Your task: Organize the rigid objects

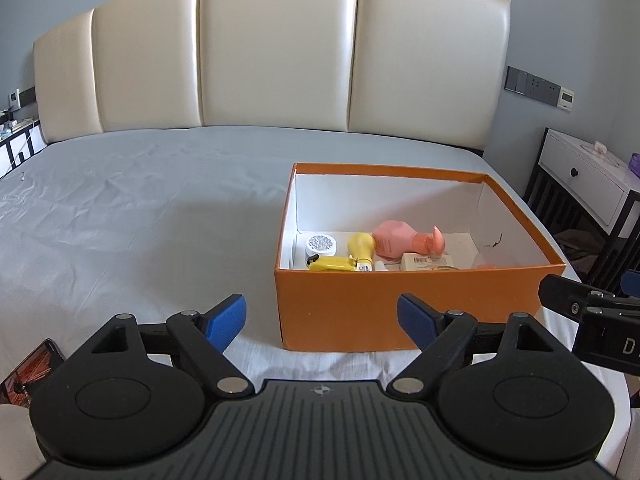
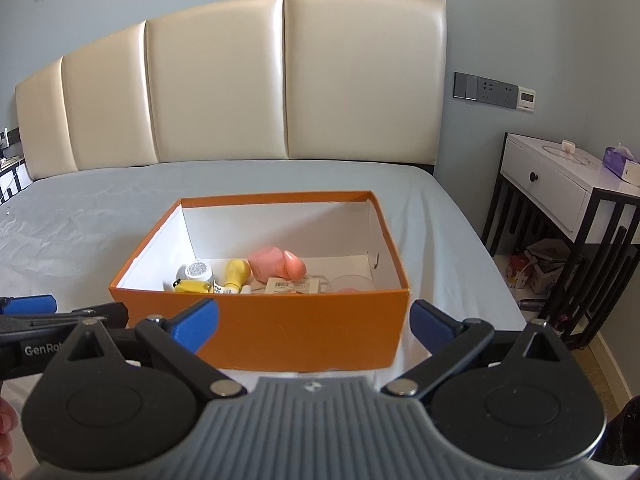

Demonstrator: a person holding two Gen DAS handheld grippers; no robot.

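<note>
An open orange box [image 1: 352,304] [image 2: 280,320] with a white inside sits on the grey bed. In it lie a pink bottle [image 1: 394,240] [image 2: 270,262], a yellow bottle [image 1: 360,249] [image 2: 236,274], a small yellow item [image 1: 330,264] [image 2: 192,287], a white round jar [image 1: 320,245] [image 2: 199,270] and a flat labelled packet [image 1: 424,262] [image 2: 290,285]. My left gripper [image 1: 320,322] is open and empty, just before the box's near wall, toward its left corner. My right gripper [image 2: 314,326] is open and empty, straddling the near wall. Each gripper shows at the edge of the other's view.
The bed sheet [image 1: 140,208] spreads wide to the left of the box. A cream padded headboard [image 1: 276,52] stands behind. A white bedside table [image 2: 560,184] with a tissue box stands at the right. A phone [image 1: 28,372] lies at the near left.
</note>
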